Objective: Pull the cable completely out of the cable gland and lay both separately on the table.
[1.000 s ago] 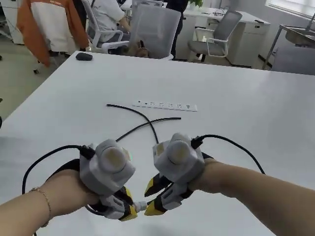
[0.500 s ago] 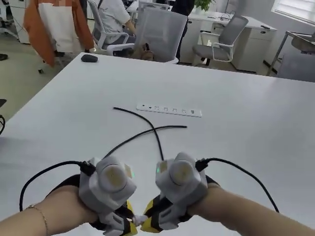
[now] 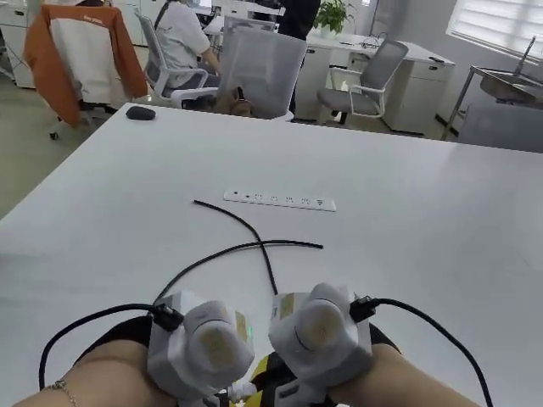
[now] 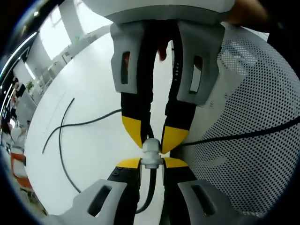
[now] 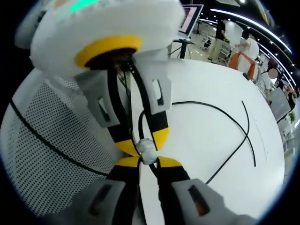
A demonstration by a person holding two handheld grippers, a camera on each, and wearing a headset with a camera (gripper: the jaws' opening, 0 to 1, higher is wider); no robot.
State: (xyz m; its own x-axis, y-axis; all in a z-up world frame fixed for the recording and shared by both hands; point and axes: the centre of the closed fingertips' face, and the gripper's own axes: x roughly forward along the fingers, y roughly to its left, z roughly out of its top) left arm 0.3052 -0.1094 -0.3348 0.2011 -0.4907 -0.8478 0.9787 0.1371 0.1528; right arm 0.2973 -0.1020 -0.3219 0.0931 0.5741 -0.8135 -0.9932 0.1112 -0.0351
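— What is the left gripper (image 4: 151,164) doing?

— Its jaws are squeezed in narrow. They look pinched on the near end of the white cable gland (image 4: 151,151). The black cable (image 4: 149,188) runs back between them.

— So where is the cable gland?

— In the middle, between the two grippers. It is held up close to the person, over the near part of the counter (image 3: 424,212). The cable is not out of it yet.

— And the right gripper (image 5: 147,162)?

— Narrow too. It looks pinched on the other end of the cable gland, tip to tip with the left one.

— How do you pull it well?

— I think one gripper should let go and take the cable itself, close to the cable gland. If both squeeze the white part, nothing can slide. Then pull the hands straight apart, along the cable, not bent sideways. Squeeze hard, because a smooth cable may slip.

— Is anything in the way?

— Two black lines (image 3: 254,231) cross on the counter farther out. I cannot tell which one joins up here, so pull slowly in case it snags.
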